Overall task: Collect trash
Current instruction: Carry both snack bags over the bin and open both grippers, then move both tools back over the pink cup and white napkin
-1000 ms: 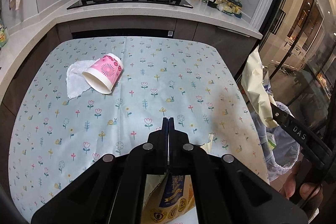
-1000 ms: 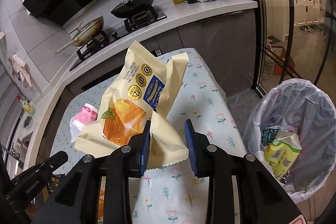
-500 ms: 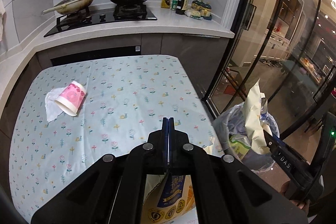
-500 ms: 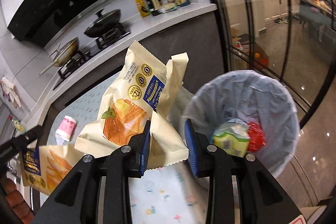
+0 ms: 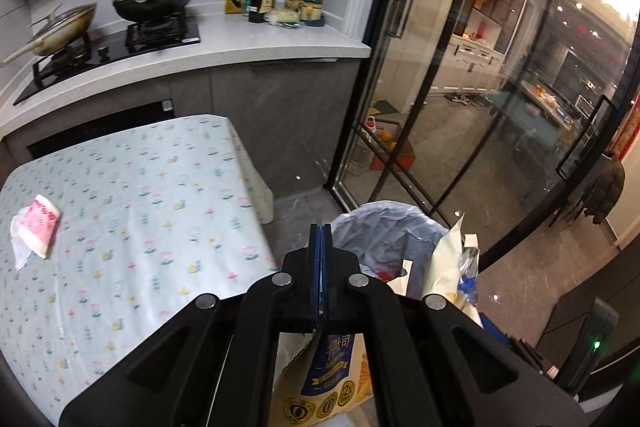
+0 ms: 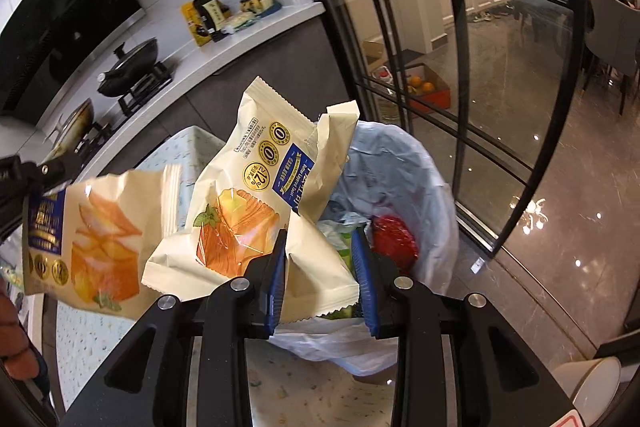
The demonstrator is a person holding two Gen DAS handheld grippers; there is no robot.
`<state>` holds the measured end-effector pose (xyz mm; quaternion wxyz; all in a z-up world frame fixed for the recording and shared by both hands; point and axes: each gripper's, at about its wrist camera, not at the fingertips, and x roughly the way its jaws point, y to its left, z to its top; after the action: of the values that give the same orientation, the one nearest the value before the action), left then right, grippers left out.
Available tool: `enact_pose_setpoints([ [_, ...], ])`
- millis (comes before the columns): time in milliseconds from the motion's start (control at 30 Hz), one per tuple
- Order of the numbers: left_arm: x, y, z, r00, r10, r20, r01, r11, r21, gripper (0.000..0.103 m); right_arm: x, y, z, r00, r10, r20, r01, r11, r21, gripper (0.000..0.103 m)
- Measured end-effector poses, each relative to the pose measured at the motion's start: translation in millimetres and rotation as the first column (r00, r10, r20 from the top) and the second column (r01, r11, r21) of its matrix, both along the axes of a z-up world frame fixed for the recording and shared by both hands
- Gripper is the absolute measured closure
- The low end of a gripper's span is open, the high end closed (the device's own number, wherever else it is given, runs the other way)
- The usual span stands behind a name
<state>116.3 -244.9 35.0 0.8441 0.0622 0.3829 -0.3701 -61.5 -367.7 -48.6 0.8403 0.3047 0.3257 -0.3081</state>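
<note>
Both of my grippers are up off the table now, each with a wrapper. My left gripper (image 5: 320, 267) has its jaws pressed fully together, pinching the top edge of a cream snack wrapper (image 5: 328, 379) that hangs below the fingers; in the right wrist view that same wrapper (image 6: 92, 239) dangles at the left, beside the other one. My right gripper (image 6: 320, 271) has its jaws only partly apart, closed on the crimped lower edge of a second snack wrapper (image 6: 256, 203) (cream, with an orange toast picture and a blue label), which stands up above the blue pads (image 6: 276, 279). That second wrapper sits right over the near rim of the trash bin (image 6: 436, 195), which is lined with a pale bag and stands on the floor by the table's right edge; inside I can see something red and something green. Back on the flowered tablecloth (image 5: 160, 211), near its left edge, a pink paper cup (image 5: 40, 223) lies on its side on a white tissue (image 5: 18, 251).
</note>
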Motion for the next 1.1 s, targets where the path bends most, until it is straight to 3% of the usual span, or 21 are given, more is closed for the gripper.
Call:
enact_pose_setpoints([
  [200,1,-31,-10,0.998,-0.038,-0.044,0.038,0.999,-0.004,0.099,2,-13,-15,1.000,-0.020,-0.022,0.021,0.999,0.029,0.071],
  [267,1,-36,-14,0.998,-0.042,-0.049,0.042,0.999,0.005,0.097,4,-16,-18,0.999,-0.029,-0.023,0.029,0.999,0.032,0.061],
  [433,3,-33,-19,0.999,-0.013,-0.044,0.014,1.000,0.007,0.061,9,-17,-18,0.999,-0.030,-0.014,0.031,0.999,0.032,0.054],
  [533,6,-25,-19,0.999,0.003,-0.034,-0.003,1.000,0.009,0.054,11,-17,-14,0.999,-0.033,0.000,0.033,0.999,0.029,0.051],
  [733,16,-4,-22,0.998,0.041,-0.044,-0.041,0.999,0.012,0.053,17,-9,2,0.999,-0.024,0.035,0.024,1.000,0.008,0.047],
  [1033,35,41,-24,0.991,0.127,-0.050,-0.127,0.992,0.019,0.052,45,30,27,0.996,0.069,0.062,-0.066,0.997,-0.045,0.046],
  [1100,40,54,-23,0.988,0.150,-0.049,-0.149,0.989,0.019,0.048,52,39,30,0.994,0.089,0.063,-0.086,0.995,-0.048,0.045],
])
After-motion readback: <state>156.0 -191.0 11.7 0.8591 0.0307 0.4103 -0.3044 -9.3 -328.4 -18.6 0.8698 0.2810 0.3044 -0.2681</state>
